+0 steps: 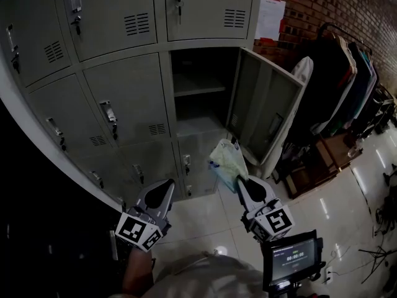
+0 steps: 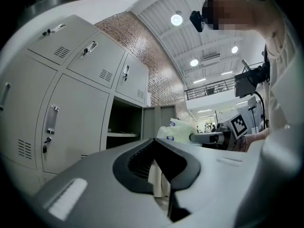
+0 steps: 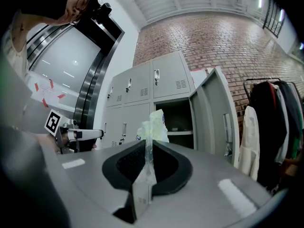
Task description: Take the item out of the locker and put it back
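We have a straight path into the open locker [image 1: 198, 113], with free room below its shelf [image 1: 200, 90]. The swung-out door [image 1: 268, 110] walls off our right side and the closed lockers [image 1: 124, 113] the left. A clothes rack [image 1: 350, 79] crowds the far right. The floor [image 1: 205, 219] in front is passable.

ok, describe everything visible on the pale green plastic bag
The pale green plastic bag is thin, crinkled and translucent-looking, with small blue print. It is held in the air before the open grey metal locker compartment, outside it, one edge pinched between the shut jaws of the right gripper. Nothing else touches it.
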